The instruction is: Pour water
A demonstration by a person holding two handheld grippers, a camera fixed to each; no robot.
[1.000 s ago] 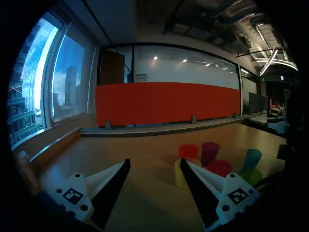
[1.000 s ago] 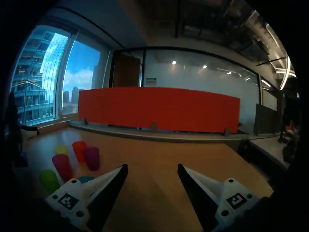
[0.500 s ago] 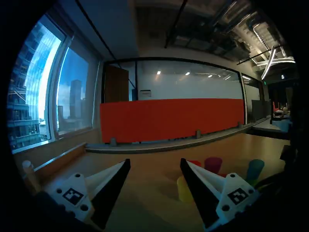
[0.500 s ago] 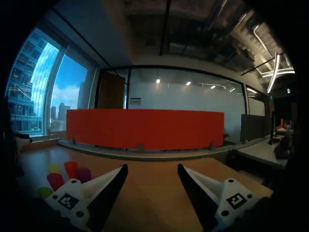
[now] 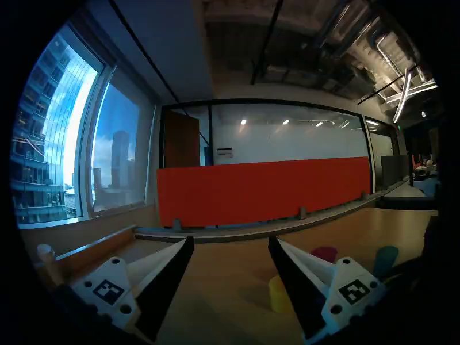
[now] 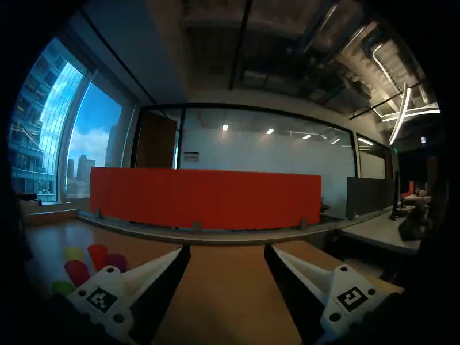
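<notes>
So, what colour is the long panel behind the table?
The panel is orange-red, clearest in the right gripper view.

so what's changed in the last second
Both grippers tipped upward: the left gripper and right gripper now see more ceiling, and the coloured cups have slid down toward the bottom edge of each view. Nothing was taken hold of or let go. Both stay open and empty; the cups keep their cluster on the table.

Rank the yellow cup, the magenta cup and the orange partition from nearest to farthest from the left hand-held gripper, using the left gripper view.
1. The yellow cup, low down, right beside one finger of the left hand-held gripper.
2. The magenta cup, behind it and farther right.
3. The orange partition, farthest, spanning the back.
</notes>
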